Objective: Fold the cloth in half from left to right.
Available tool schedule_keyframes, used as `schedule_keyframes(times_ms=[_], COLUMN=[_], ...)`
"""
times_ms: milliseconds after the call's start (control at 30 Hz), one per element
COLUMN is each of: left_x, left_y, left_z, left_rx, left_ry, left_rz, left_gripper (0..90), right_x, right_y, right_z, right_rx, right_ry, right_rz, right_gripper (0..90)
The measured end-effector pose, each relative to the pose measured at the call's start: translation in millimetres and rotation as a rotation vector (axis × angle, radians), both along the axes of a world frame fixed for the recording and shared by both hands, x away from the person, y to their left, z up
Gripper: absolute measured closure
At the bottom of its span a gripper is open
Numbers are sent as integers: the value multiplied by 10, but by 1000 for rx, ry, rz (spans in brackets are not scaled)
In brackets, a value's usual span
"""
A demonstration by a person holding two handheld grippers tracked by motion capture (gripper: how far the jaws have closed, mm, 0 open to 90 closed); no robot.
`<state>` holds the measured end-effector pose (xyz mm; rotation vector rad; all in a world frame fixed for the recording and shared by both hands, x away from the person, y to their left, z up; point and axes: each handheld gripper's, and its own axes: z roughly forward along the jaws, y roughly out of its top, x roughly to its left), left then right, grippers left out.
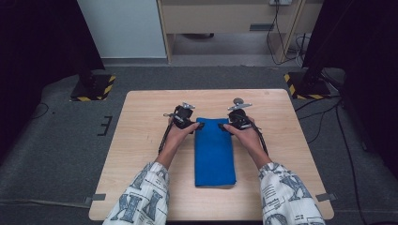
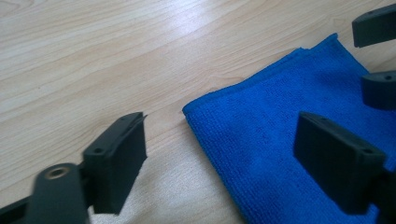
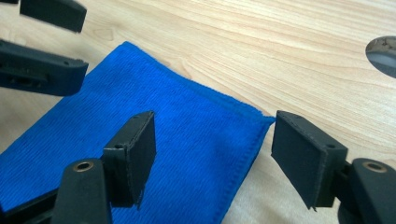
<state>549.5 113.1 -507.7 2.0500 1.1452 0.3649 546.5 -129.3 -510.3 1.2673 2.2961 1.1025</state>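
- High view: a folded blue cloth [image 1: 215, 152] lies lengthwise in the middle of the wooden surface [image 1: 141, 154], with the left gripper [image 1: 199, 125] and right gripper [image 1: 221, 126] at its two far corners.
- Left gripper view: the jaws stand apart, one over bare wood and one over the cloth [image 2: 289, 154], so the corner sits between them; nothing is pinched yet.
- Right gripper view: the jaws are likewise apart and straddle the other far corner of the cloth [image 3: 187, 154], with no pad pressing on the fabric.
- Risk, as I judge it: the cloth is folded into layers, and jaws that close too high would catch just the top layer, so the fold would peel open on lifting.
- Another risk: a jaw scraping the surface could push the corner away and bunch the fabric instead of gripping it.
- If one side grips before the other, the cloth would likely skew or drag sideways.
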Motion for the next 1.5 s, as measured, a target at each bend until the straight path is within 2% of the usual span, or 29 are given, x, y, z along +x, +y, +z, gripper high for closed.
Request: schedule_keyframes(times_ms=[67, 133, 233, 333, 567, 733, 867, 1000, 1033, 1167, 1200, 1300, 1333, 1400, 1433, 1467, 1500], left_x=[12, 21, 26, 23, 23, 53, 59, 63, 65, 66, 67, 68, 68, 68, 68, 70, 70], left_y=[4, 4, -6, -23, -77, -82, -62, -34, -33, -57, -69, -115, -115, -129, -133, -133, -133], left_z=[-22, -46, -70, -77, -92, -132, -132, -119, -123, -143, -154, -200, -200, -210, -211, -211, -211], left_rx=[3, 11, 16, 15, 42, 39, 44, 45, 47, 50, 51, 63, 63, 71, 82, 73, 73], left_ry=[5, 12, 16, 17, 2, 17, 27, 23, 24, 23, 23, 28, 28, 26, 19, 20, 20], left_rz=[16, 15, 11, 4, -7, 3, 11, 22, 24, 20, 16, 11, 11, 13, 18, 29, 29], left_gripper=[187, 178, 175, 175, 185, 187, 192, 204, 207, 215, 221, 242, 248, 254, 265, 290, 299], right_x=[18, 56, 98, 115, 147, 194, 202, 208, 206, 206, 204, 190, 190, 179, 174, 164, 159], right_y=[0, -6, -19, -7, -8, -23, -22, -15, 1, 25, 33, 57, 57, 62, 68, 79, 85], right_z=[-9, -30, -59, -90, -110, -135, -160, -170, -193, -205, -209, -207, -207, -202, -200, -201, -200], right_rx=[-1, -16, -10, -21, -24, -25, -50, -52, -68, -63, -64, -68, -68, -64, -52, -47, -46], right_ry=[9, 17, 19, 22, 23, 38, 60, 50, 41, 30, 24, 10, 10, 13, 19, 22, 26], right_rz=[-5, -13, -28, -26, -23, -26, -10, -26, -19, -24, -25, 8, 8, 31, 40, 49, 52], right_gripper=[302, 294, 300, 306, 332, 340, 368, 391, 390, 394, 408, 534, 534, 668, 709, 765, 779])
